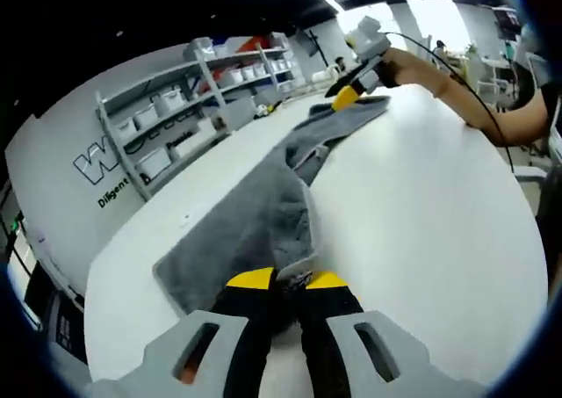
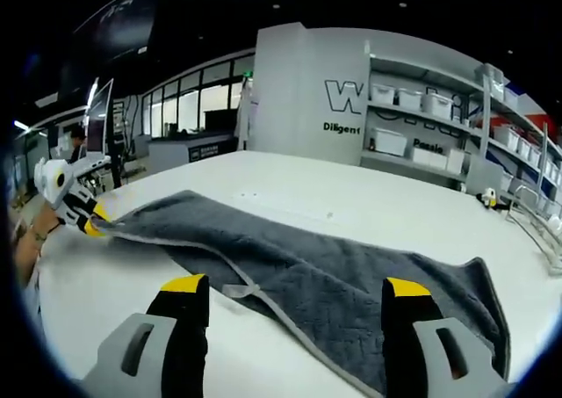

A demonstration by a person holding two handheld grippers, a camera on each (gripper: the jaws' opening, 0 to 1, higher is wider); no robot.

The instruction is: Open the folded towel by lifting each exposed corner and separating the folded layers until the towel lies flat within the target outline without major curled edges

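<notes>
Grey towel (image 2: 307, 266) lies stretched along the white counter (image 1: 421, 205), one long fold still doubled over. Your left gripper (image 1: 290, 284) has its jaws pinching the near towel corner. Your right gripper (image 2: 294, 297) has its jaws spread above the other end, gripping nothing. Shelving with storage bins (image 1: 176, 108) stands behind the counter; bin contents unreadable.

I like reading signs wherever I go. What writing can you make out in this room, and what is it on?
"W": a large outlined letter on the grey wall, the rest hidden behind the shelves.
"Diligent": small dark word below it on that wall.
Lettering behind the shelves: too blocked to read.
Bin labels: too small to read.
</notes>
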